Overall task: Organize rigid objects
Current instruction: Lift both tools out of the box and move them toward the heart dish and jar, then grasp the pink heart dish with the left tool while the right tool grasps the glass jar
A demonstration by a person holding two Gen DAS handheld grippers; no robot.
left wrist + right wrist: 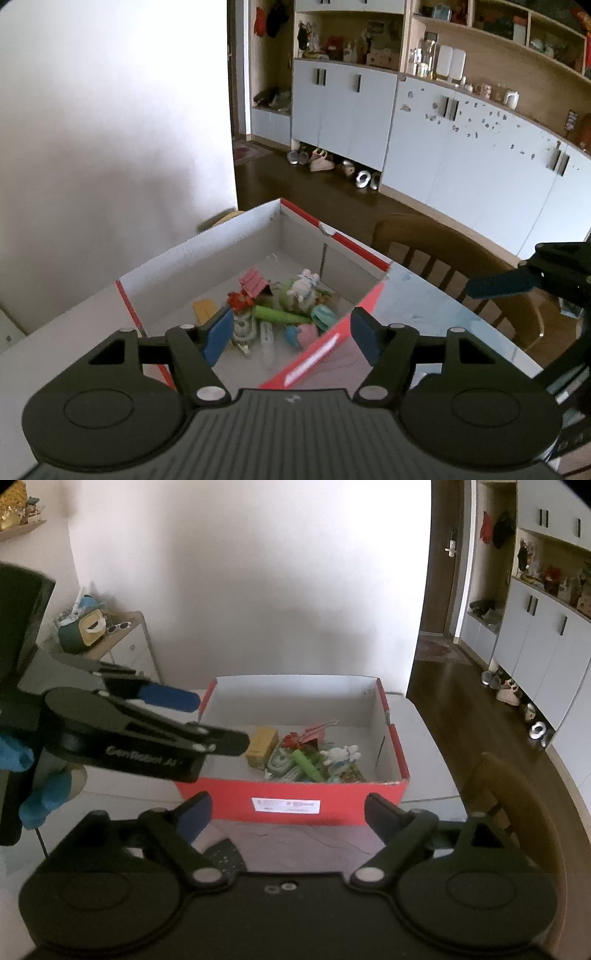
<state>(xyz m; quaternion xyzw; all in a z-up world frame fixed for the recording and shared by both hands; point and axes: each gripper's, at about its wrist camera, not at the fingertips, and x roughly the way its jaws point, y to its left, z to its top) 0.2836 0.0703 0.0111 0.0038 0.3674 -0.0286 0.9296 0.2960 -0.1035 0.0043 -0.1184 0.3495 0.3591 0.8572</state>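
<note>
A red cardboard box (291, 805) with white inner walls stands on the table; it also shows in the left wrist view (207, 251). Inside lie several small toys: a green tube (306, 764), a white plush figure (341, 755), a yellow block (262, 744), a pink ridged piece (253, 282). My left gripper (291, 334) is open and empty, hovering above the box's near edge; it also shows in the right wrist view (207, 720). My right gripper (286, 814) is open and empty in front of the box's red side.
A wooden chair (443, 258) stands at the table's right side. A dark patterned object (225, 856) lies on the table under my right gripper. A side shelf with a tissue holder (86, 627) stands left. Cabinets and shoes (325, 162) line the far wall.
</note>
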